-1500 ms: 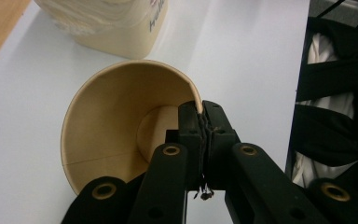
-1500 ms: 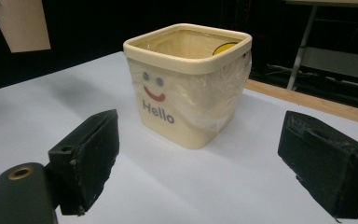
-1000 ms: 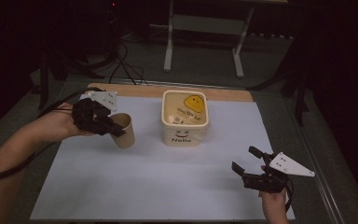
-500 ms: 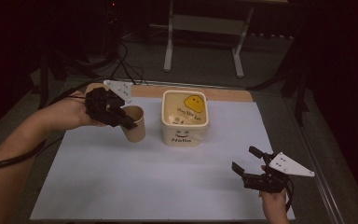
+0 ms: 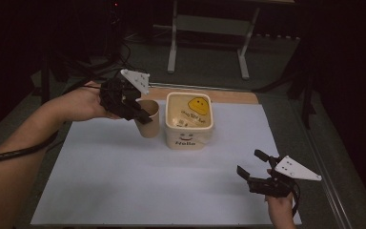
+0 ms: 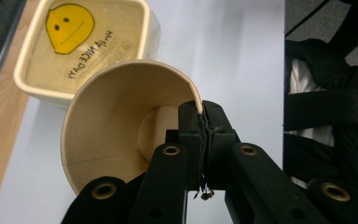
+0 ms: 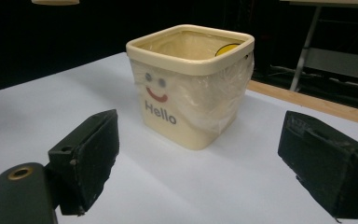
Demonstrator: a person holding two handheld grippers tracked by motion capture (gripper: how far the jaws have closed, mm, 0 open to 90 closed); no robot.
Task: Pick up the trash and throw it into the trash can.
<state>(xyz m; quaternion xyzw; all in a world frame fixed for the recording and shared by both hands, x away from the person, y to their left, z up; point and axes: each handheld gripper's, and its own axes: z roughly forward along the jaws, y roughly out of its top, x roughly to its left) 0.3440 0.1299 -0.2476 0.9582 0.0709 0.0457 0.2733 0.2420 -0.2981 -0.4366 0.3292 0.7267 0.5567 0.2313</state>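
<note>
Left claw (image 5: 140, 114) pinches paper cup (image 5: 148, 120) rim, near tabletop's far edge. Centre it over bin (image 5: 189, 120) w/o crushing. Right claw (image 5: 253, 168) open, empty.

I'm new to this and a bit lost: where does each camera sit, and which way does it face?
High view: above the table's near side, facing down and forward; both forearms and grippers show.
Left gripper view: on the left gripper, along jaws pinching the cup rim.
Right gripper view: on the right gripper, level across the table; jaws apart.
All share the tub.
</note>
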